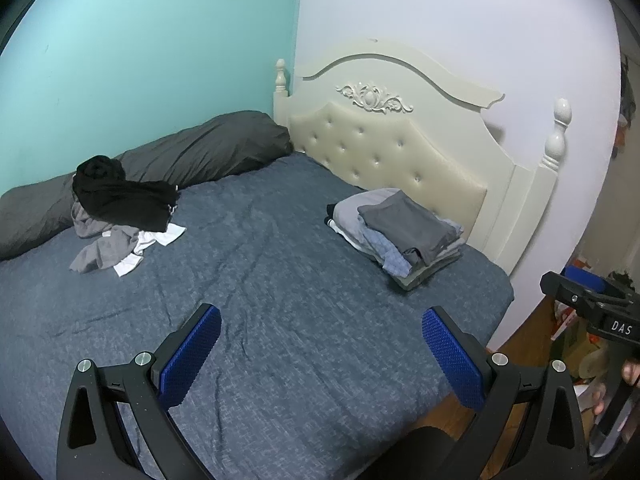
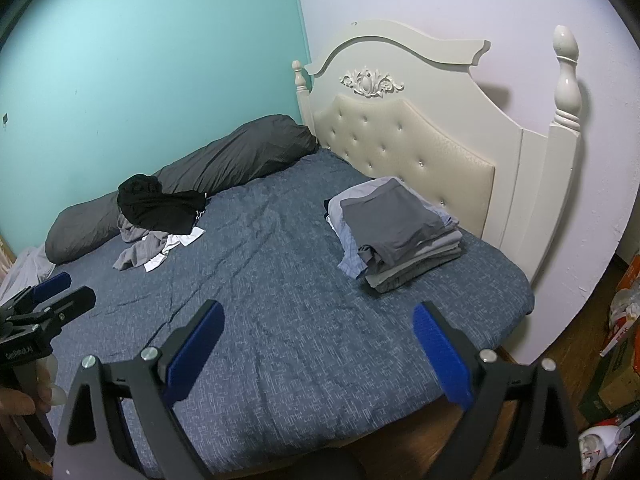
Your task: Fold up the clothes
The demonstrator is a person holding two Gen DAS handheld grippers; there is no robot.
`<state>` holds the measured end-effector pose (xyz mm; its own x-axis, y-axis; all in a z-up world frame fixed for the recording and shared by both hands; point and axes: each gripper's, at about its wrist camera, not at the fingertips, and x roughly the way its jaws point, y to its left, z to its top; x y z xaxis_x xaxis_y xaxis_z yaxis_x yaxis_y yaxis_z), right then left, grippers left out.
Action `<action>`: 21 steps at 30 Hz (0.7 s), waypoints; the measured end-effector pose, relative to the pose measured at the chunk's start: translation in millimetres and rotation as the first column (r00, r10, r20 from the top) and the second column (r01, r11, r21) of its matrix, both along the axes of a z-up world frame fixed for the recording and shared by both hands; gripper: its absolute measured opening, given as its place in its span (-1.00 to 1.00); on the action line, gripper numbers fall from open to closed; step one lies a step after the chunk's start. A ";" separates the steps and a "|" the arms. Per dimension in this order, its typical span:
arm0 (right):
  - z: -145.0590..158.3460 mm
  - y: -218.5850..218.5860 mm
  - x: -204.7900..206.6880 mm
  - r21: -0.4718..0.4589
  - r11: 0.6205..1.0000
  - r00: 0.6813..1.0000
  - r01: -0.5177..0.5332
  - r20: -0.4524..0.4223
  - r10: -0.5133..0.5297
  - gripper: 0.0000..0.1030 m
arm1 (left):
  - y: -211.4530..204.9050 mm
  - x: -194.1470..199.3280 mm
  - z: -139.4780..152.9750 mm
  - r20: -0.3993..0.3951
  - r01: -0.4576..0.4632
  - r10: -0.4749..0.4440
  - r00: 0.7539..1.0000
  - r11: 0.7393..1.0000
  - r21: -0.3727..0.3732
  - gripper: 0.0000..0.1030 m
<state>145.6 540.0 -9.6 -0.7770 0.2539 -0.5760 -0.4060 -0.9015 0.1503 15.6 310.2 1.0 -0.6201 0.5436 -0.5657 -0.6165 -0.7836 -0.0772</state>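
A heap of unfolded clothes point(image 1: 120, 216), black on top with grey and white under it, lies at the far left of the bed; it also shows in the right wrist view point(image 2: 160, 220). A stack of folded clothes point(image 1: 404, 236) with a grey piece on top sits by the headboard, also in the right wrist view point(image 2: 396, 232). My left gripper point(image 1: 320, 332) is open and empty above the near part of the bed. My right gripper point(image 2: 318, 330) is open and empty, also above the near part of the bed. Both are well short of the clothes.
The bed has a blue-grey cover point(image 1: 260, 280). A dark grey duvet roll point(image 1: 192, 156) lies along the turquoise wall. A cream tufted headboard point(image 1: 400, 152) stands at the back right. Boxes and clutter point(image 2: 616, 344) sit on the wood floor to the right of the bed.
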 end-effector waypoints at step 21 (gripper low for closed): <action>0.8 -1.0 0.1 0.004 1.000 1.000 0.004 -0.003 -0.004 0.87 | 1.5 3.4 0.6 -0.010 -0.001 0.001 1.000 1.000 -0.006 0.99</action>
<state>145.7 539.0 -8.8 -0.7780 0.2588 -0.5725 -0.4087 -0.9006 0.1482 19.0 311.6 1.6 -0.6260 0.5399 -0.5627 -0.6166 -0.7844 -0.0666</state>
